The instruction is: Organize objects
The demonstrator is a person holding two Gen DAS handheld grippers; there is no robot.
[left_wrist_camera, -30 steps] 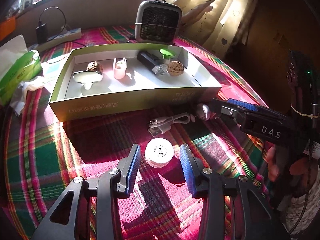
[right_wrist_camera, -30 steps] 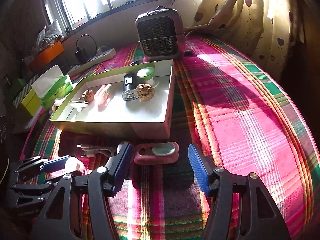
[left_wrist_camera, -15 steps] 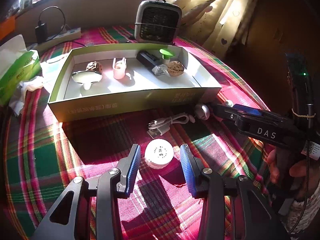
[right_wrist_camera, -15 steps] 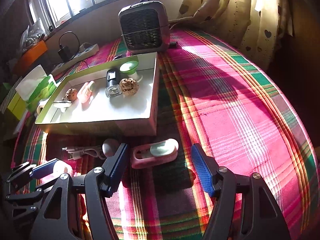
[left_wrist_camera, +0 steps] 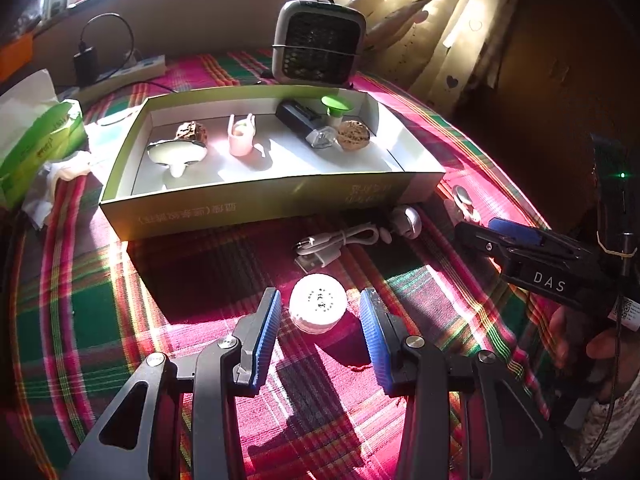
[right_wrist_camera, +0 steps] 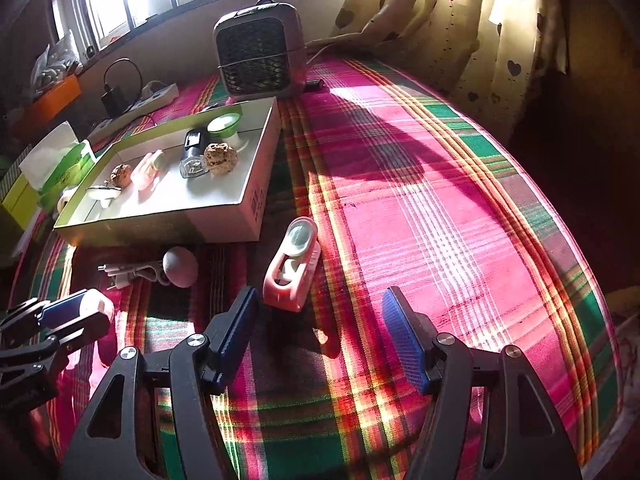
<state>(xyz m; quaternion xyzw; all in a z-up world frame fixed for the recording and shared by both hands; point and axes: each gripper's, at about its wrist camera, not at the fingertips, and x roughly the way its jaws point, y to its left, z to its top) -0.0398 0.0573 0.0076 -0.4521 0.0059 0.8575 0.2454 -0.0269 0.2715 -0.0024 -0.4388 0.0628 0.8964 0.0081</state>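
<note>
A white round jar (left_wrist_camera: 318, 307) sits on the plaid cloth between the tips of my left gripper (left_wrist_camera: 320, 296), which stands open, its blue pads clear of the jar on both sides. My right gripper (right_wrist_camera: 320, 294) is open with nothing between its pads. A pink oblong gadget (right_wrist_camera: 293, 270) lies just beyond its left fingertip, pointing away. A white cable (left_wrist_camera: 340, 240) and a grey round piece (left_wrist_camera: 408, 220) lie in front of the open cardboard box (left_wrist_camera: 260, 200). The box holds two walnuts, a pink item, a black device and a green-topped piece.
A small fan heater (right_wrist_camera: 260, 52) stands behind the box (right_wrist_camera: 160, 228). A green tissue pack (left_wrist_camera: 36, 140) and a power strip (left_wrist_camera: 132, 70) sit at the left. The table's rounded edge and curtains (right_wrist_camera: 460, 20) lie to the right. A hand holds the right gripper (left_wrist_camera: 500, 234).
The pink gadget has swung from lying crosswise between the right gripper's tips to pointing away, off its left tip. The right jaws stand a little wider. The left gripper and jar have not moved.
</note>
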